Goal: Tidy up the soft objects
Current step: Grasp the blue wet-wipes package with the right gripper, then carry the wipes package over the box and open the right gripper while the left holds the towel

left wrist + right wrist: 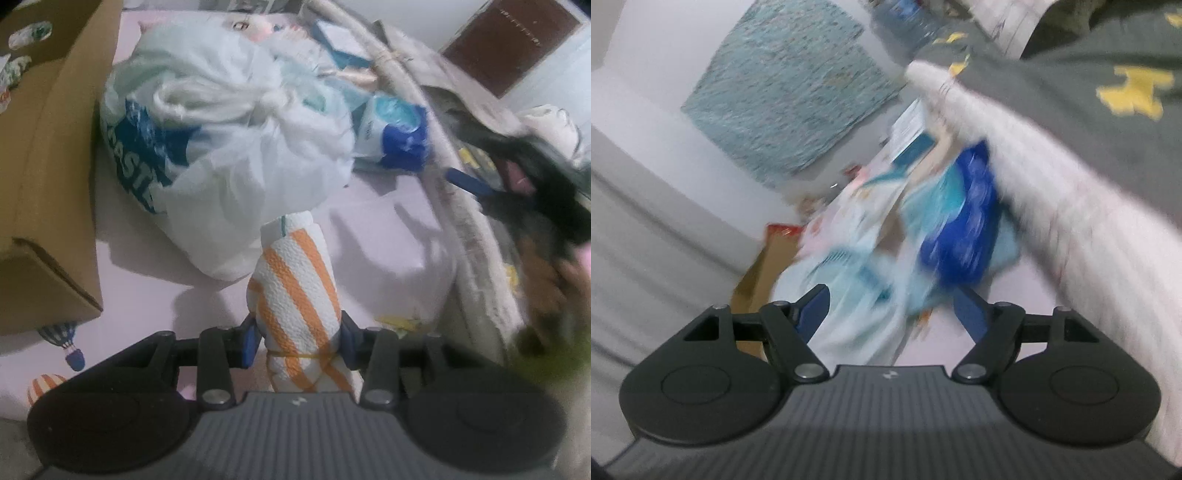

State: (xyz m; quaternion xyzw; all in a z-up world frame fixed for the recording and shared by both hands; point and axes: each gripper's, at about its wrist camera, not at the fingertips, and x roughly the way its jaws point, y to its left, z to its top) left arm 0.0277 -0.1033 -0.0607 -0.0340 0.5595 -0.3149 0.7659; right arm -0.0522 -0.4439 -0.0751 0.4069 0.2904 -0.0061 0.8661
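Pointing away lengthwise, rolled striped towel (295,295)

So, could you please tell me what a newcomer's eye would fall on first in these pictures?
Probably the rolled towel with orange stripes, standing between the fingers of the left gripper low in the middle of the left wrist view, its pads pressing on it. Just behind it lies a bulging white plastic bag, beside a cardboard box at the left. The right gripper is open with nothing between its fingers.
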